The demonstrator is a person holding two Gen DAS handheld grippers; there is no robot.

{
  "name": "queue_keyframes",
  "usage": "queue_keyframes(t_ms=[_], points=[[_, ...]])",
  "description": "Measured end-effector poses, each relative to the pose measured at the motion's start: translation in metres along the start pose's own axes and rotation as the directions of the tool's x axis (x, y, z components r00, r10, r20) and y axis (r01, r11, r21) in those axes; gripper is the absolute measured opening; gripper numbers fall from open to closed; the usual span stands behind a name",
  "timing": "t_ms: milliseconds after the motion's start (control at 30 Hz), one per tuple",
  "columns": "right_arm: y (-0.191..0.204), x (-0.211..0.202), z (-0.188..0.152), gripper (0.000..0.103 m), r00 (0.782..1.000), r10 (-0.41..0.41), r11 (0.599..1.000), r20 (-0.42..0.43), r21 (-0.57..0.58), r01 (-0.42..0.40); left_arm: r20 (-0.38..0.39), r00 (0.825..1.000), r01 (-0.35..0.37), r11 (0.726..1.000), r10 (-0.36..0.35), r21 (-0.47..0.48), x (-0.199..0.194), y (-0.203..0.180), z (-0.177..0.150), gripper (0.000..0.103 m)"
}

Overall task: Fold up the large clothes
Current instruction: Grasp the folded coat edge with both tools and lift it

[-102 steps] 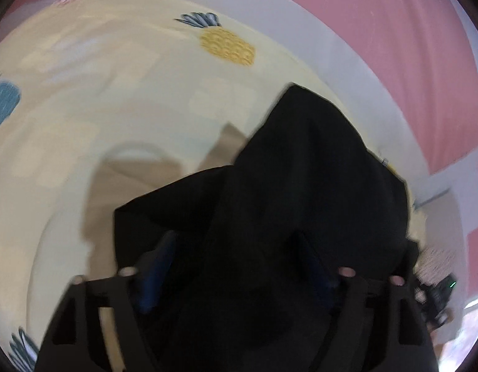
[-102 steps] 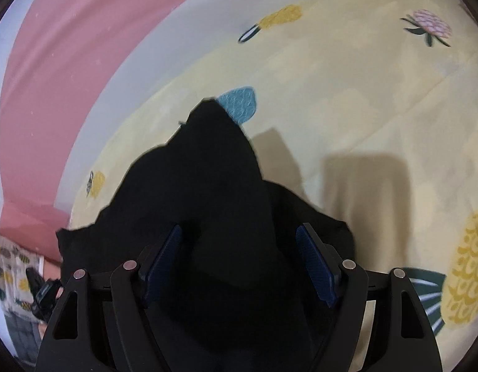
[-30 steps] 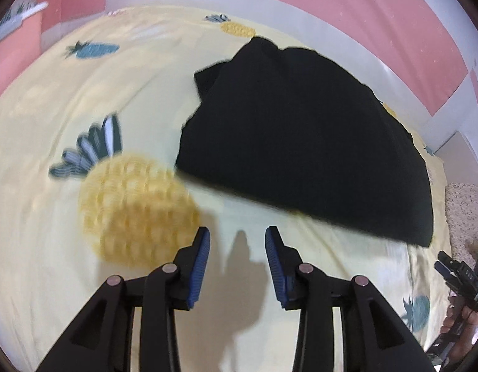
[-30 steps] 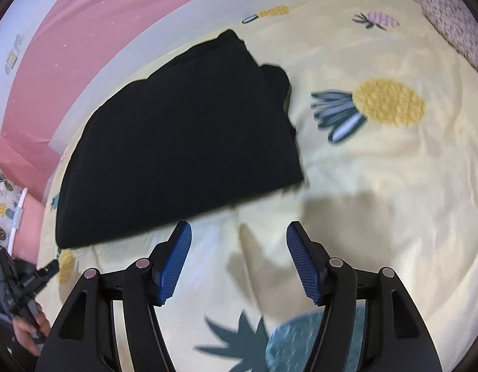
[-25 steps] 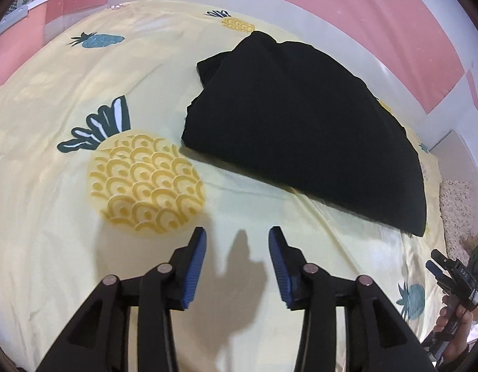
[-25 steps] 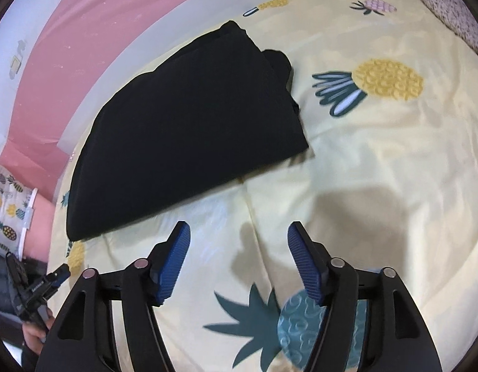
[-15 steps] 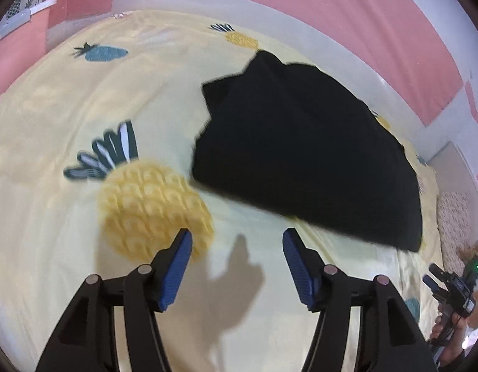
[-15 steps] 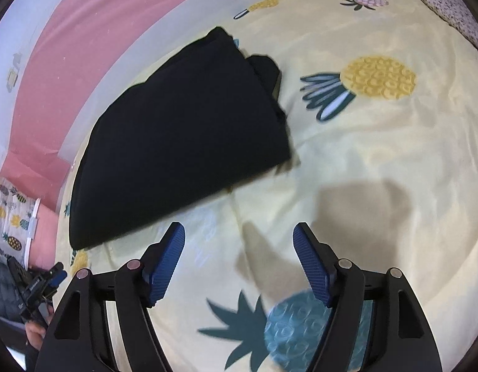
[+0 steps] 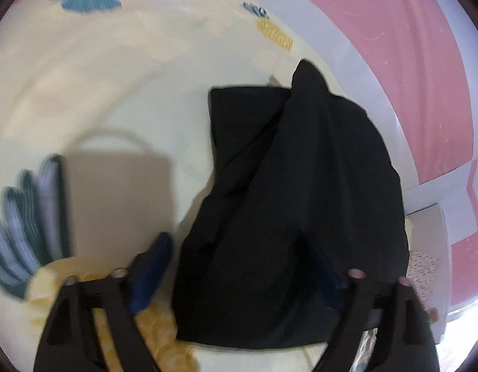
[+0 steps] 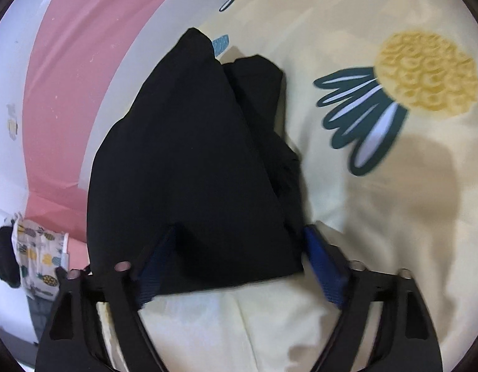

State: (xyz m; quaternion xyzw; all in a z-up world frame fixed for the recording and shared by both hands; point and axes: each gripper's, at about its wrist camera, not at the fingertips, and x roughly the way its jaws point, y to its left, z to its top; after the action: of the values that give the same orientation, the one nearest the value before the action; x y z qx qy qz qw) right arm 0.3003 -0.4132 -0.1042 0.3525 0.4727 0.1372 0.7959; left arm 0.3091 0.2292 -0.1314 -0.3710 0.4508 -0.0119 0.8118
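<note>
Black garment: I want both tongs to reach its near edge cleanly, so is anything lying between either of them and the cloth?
Nothing visible. The black garment already lies between the opening left tongs and right tongs, on the pineapple sheet.

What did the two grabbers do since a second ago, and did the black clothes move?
Both grippers, left gripper and right gripper, moved in over the near edge of the black garment, their fingers opening wider, now straddling it, nothing gripped. The garment looks folded as before on the pineapple sheet.
</note>
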Motion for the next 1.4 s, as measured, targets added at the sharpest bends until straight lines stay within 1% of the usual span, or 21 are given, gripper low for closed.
queue_keyframes(t_ms=[100,200,233,267,300,333,367,400,500,600,700,800,967,1033,1067,1133,1200,1233,1300,1333,1400], points=[[-0.005,0.011,0.005,0.089,0.999,0.049,0.997,-0.003,0.057,-0.049,0.039,0.999,0.022,0.999,-0.023,0.029,0.011,-0.005,-0.001,0.102],[-0.007,0.021,0.008,0.089,0.998,0.061,0.994,0.006,0.090,-0.061,0.053,0.999,-0.016,0.996,0.012,0.088,0.021,-0.020,-0.007,0.102],[-0.004,0.021,0.008,0.083,0.999,0.053,0.995,0.007,0.088,-0.054,0.050,0.998,-0.030,0.995,0.025,0.099,0.022,-0.024,-0.008,0.101],[-0.001,0.021,0.007,0.076,0.999,0.042,0.996,0.008,0.084,-0.042,0.046,0.998,-0.042,0.994,0.037,0.104,0.022,-0.026,-0.006,0.093],[0.003,0.019,0.006,0.063,0.999,0.040,0.996,0.011,0.080,-0.041,0.044,0.998,-0.047,0.993,0.043,0.112,0.020,-0.030,-0.007,0.080],[0.008,0.017,0.005,0.051,0.999,0.028,0.997,0.017,0.070,-0.029,0.044,0.998,-0.049,0.991,0.044,0.123,0.017,-0.034,-0.007,0.072],[0.013,0.014,0.005,0.047,1.000,0.021,0.998,0.018,0.059,-0.022,0.049,0.998,-0.056,0.989,0.049,0.140,0.012,-0.038,-0.008,0.055],[0.019,0.008,0.004,0.042,1.000,0.012,0.999,0.018,0.041,-0.013,0.055,0.997,-0.068,0.985,0.060,0.161,0.005,-0.044,-0.008,0.042],[0.034,-0.006,0.003,0.037,1.000,-0.004,1.000,0.017,0.011,0.004,0.069,0.995,-0.091,0.975,0.078,0.203,-0.019,-0.058,-0.009,0.032],[0.048,-0.030,-0.009,0.037,1.000,0.004,1.000,0.011,-0.013,-0.004,0.082,0.996,-0.061,0.977,0.045,0.206,-0.055,-0.063,-0.018,0.032],[0.050,-0.054,-0.031,0.037,1.000,0.026,0.999,-0.005,-0.025,-0.026,0.087,0.996,-0.035,0.977,0.017,0.211,-0.096,-0.054,-0.044,0.032],[0.036,-0.081,-0.070,0.037,0.999,0.036,0.999,-0.040,-0.017,-0.037,0.059,0.998,-0.019,0.980,0.007,0.198,-0.134,-0.027,-0.090,0.032],[0.008,-0.121,-0.150,0.038,0.994,0.004,1.000,-0.111,0.006,-0.004,-0.010,0.999,-0.031,0.987,0.033,0.157,-0.178,0.025,-0.173,0.033],[0.000,-0.129,-0.169,0.044,0.991,-0.020,1.000,-0.131,-0.002,0.020,-0.021,0.999,-0.036,0.986,0.040,0.160,-0.189,0.036,-0.194,0.035],[-0.003,-0.130,-0.175,0.046,0.989,-0.031,1.000,-0.141,-0.002,0.031,-0.020,0.999,-0.040,0.986,0.044,0.163,-0.191,0.039,-0.198,0.038],[-0.007,-0.126,-0.170,0.061,0.985,-0.078,0.997,-0.156,0.006,0.080,-0.025,0.998,-0.054,0.985,0.059,0.163,-0.187,0.036,-0.196,0.042],[-0.003,-0.130,-0.165,0.064,0.982,-0.117,0.993,-0.146,-0.016,0.116,-0.035,0.996,-0.078,0.983,0.085,0.167,-0.189,0.031,-0.190,0.047],[0.004,-0.133,-0.162,0.065,0.981,-0.144,0.989,-0.133,-0.050,0.139,-0.046,0.995,-0.083,0.983,0.092,0.166,-0.191,0.028,-0.186,0.047],[0.014,-0.142,-0.159,0.067,0.980,-0.173,0.981,-0.100,-0.110,0.162,-0.056,0.995,-0.074,0.986,0.083,0.150,-0.200,0.030,-0.186,0.050],[0.018,-0.148,-0.158,0.071,0.981,-0.180,0.977,-0.077,-0.131,0.169,-0.054,0.995,-0.070,0.988,0.079,0.138,-0.202,0.032,-0.187,0.051],[0.024,-0.158,-0.147,0.071,0.984,-0.177,0.971,-0.003,-0.166,0.174,-0.050,0.997,-0.059,0.992,0.065,0.108,-0.208,0.037,-0.183,0.054]])
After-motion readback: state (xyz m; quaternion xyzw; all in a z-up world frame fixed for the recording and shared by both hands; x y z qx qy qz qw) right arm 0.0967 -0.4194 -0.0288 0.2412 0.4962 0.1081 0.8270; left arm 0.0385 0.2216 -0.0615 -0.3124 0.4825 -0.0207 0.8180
